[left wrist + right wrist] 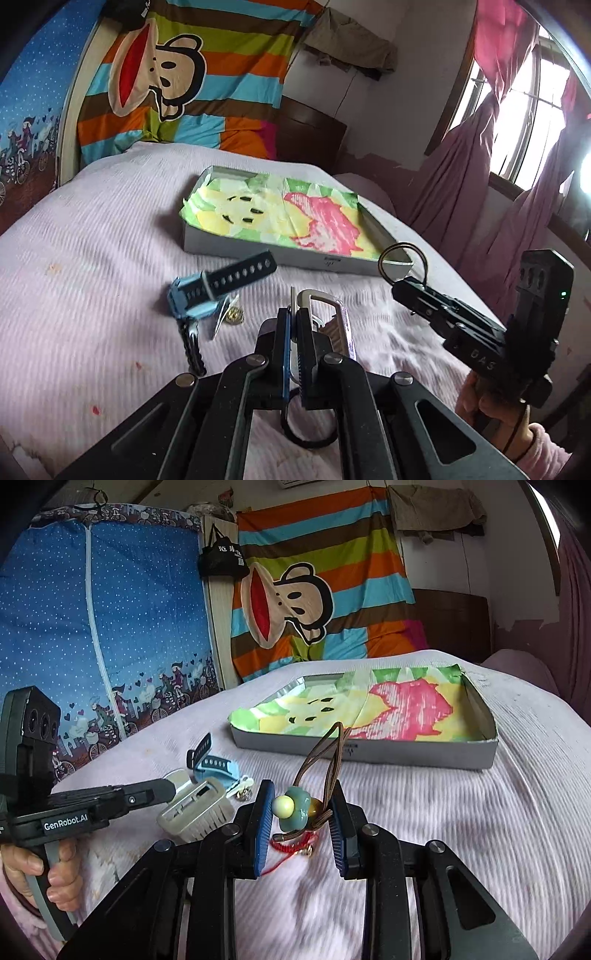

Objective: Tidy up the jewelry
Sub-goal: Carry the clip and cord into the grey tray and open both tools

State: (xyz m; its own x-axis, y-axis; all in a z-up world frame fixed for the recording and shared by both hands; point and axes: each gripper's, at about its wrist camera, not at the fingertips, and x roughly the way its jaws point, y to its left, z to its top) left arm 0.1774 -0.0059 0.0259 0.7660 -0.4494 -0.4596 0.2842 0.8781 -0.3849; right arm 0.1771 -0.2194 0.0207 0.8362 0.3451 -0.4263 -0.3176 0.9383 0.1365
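My left gripper [294,332] is shut on a silver metal buckle clip [334,314], held above the pink bed cover; the clip also shows in the right wrist view [195,808]. My right gripper [303,812] is shut on a brown hair tie with a green flower bead [295,808]; its loop [402,258] hangs near the box corner. A grey shallow box [369,751] lined with a flower-print cloth [273,210] lies on the bed. A blue and black watch [207,291] lies on the cover to the left. A red cord with a gold charm [291,847] lies under the right gripper.
A small gold stud in a clear packet [229,314] lies next to the watch. A striped monkey-print cloth [177,74] hangs behind the bed. A blue fabric wardrobe [92,627] stands at the left. Pink curtains and a window [517,129] are at the right.
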